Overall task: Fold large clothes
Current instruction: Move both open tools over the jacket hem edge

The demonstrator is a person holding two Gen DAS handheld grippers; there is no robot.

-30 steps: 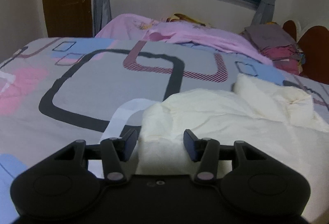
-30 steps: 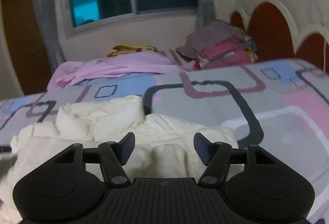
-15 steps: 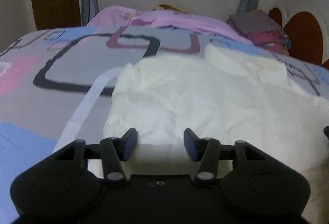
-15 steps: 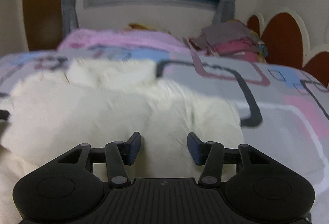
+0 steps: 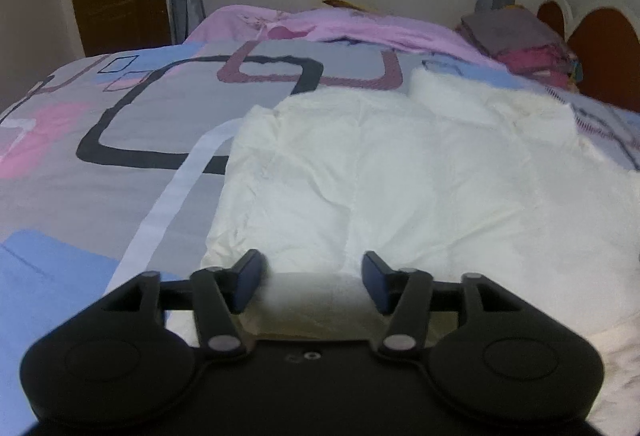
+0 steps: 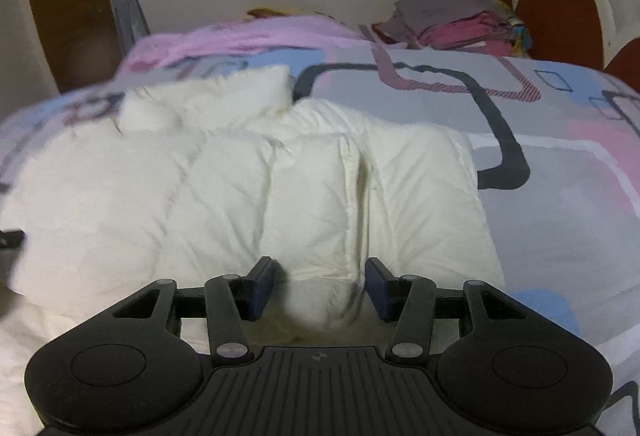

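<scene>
Your right gripper [image 6: 318, 286] hangs low over the near edge of the cream garment [image 6: 224, 191] spread on the patterned bed cover [image 6: 560, 203]. A puffed fold sits between its parted jaws, which closed somewhat a moment ago.

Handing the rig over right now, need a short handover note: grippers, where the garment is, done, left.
Left gripper: jaws have just been opening, pads clear of the fabric, low over the near left edge of the white padded garment. Holding nothing.
Right gripper: jaws have just been closing, with a raised ridge of the garment between them; the pads do not visibly press on it, so treat it as not gripped.
Garment: spread on the patterned bedspread, rumpled, bunched at the far end.
Done: laid out, side section folded inward, by the look of it.
Left: take hold of the near edge, complete the folds, smooth it.
</scene>
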